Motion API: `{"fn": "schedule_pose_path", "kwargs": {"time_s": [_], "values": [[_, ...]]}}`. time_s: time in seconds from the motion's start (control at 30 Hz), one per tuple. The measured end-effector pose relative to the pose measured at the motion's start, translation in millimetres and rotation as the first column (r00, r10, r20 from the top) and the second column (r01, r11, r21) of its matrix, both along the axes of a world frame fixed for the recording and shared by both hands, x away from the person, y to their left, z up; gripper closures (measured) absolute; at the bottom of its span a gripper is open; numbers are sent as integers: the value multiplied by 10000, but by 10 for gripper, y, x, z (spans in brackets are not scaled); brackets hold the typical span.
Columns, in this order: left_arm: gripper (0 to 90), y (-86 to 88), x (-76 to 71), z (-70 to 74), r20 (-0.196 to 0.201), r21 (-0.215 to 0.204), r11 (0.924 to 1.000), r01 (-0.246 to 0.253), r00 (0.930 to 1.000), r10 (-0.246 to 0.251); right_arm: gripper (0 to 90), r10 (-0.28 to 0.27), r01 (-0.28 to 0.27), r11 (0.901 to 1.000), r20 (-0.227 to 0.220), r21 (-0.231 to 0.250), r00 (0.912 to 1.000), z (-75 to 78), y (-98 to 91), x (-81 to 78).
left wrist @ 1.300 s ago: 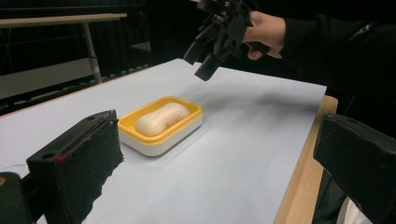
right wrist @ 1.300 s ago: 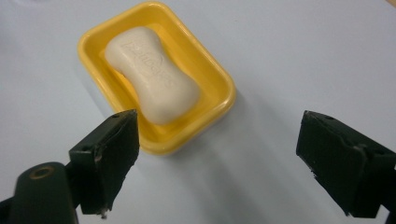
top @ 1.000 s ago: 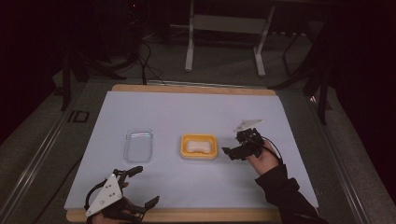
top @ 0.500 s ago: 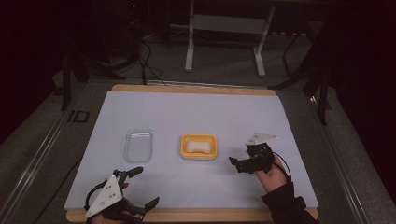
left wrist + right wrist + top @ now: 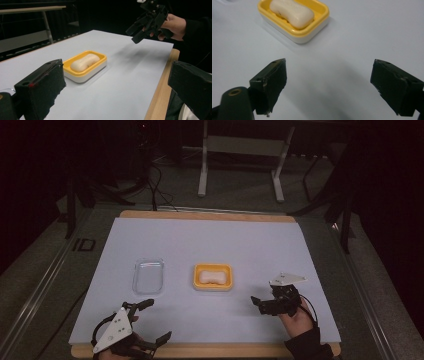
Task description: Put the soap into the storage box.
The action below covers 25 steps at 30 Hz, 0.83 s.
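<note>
A yellow soap dish (image 5: 225,270) with a pale bar of soap (image 5: 210,277) in it sits mid-table; both show again as the dish (image 5: 75,71) and the soap (image 5: 293,12). To its left lies a clear plastic tray (image 5: 148,275). My left gripper (image 5: 156,321) rests open near the front-left edge, its jaws (image 5: 117,75) wide apart and empty. Held in a hand, my right gripper (image 5: 258,305) hovers open to the front right of the dish, jaws (image 5: 329,80) spread over bare table. It also appears in the left gripper view as the right gripper (image 5: 147,21).
The pale blue table top (image 5: 210,240) has a wooden border (image 5: 210,215) at the back and front. Beyond the table stand a metal frame (image 5: 240,150) and cables on a dark floor.
My right gripper has drawn back from beside the soap dish toward the front edge, still open and empty. The left gripper has not moved.
</note>
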<state>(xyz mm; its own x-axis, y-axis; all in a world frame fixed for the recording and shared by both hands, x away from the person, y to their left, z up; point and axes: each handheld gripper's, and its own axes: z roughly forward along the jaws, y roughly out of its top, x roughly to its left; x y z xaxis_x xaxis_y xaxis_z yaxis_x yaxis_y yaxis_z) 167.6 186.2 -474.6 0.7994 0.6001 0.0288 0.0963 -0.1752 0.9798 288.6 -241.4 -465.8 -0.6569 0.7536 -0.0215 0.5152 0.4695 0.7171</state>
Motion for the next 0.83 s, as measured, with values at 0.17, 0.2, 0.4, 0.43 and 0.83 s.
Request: {"fn": "schedule_pose_path", "kwargs": {"time_s": [0.17,0.2,0.4,0.43,0.83], "values": [[12,-2,-4,5,-3,-30,10000,30,10000,-30,134,-197,196,9996,28,198,9998,-15,-44,-42],[11,-2,-3,5,-9,-29,10000,22,10000,-22,134,-244,243,9995,65,216,9997,-13,-52,-48],[11,-3,-15,14,-25,-41,10000,14,10000,-14,135,-308,303,9994,320,157,9990,-27,-88,-66],[11,-4,-15,13,-29,-38,10000,26,10000,-26,135,-294,292,9995,340,70,9990,-24,-87,-60],[11,-10,-12,13,-29,53,10000,21,10000,-21,137,-483,478,9987,345,160,9982,-44,-116,-16]]}}
